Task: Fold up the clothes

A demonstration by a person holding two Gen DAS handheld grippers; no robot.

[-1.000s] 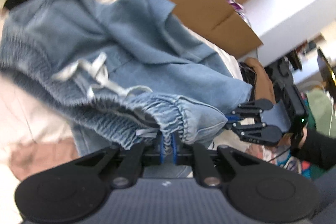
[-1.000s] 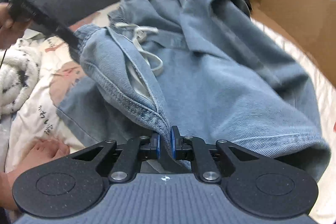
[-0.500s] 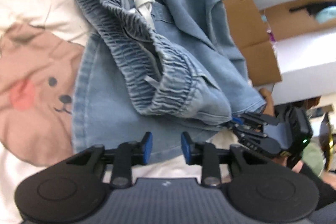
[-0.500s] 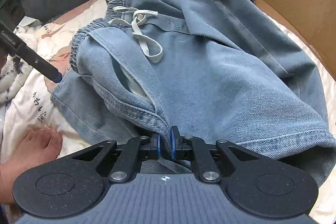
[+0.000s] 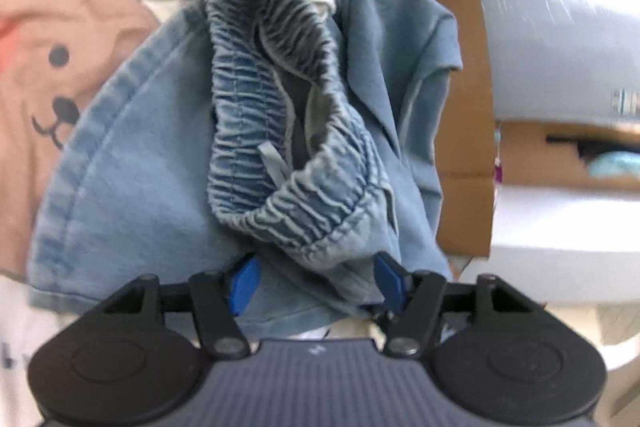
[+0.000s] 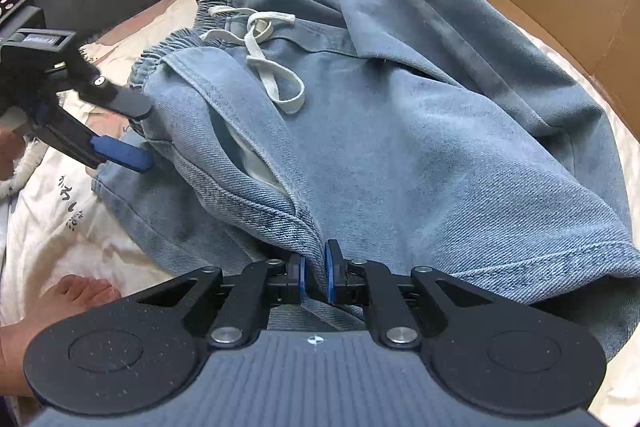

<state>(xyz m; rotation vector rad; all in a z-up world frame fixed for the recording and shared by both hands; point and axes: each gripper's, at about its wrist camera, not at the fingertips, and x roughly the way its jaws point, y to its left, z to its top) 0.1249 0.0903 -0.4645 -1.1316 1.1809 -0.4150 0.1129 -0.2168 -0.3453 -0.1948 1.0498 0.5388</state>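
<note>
Left gripper [image 5: 316,281] jaws just opened, released shorts [image 6: 400,147] | right gripper [image 6: 315,277] clamps hem | bear print [image 5: 52,67] left-view only

The right gripper [image 6: 315,277] has a ribbed grey body bearing a small round crosshair mark, flanked by two black speckled discs. Just ahead of that mark, black link arms pinned with silver screws carry blue pads [image 6: 330,277]. The left gripper [image 5: 316,281] is built alike, with blue pads [image 5: 245,281]; from the right wrist its side carries a small label strip.
</note>
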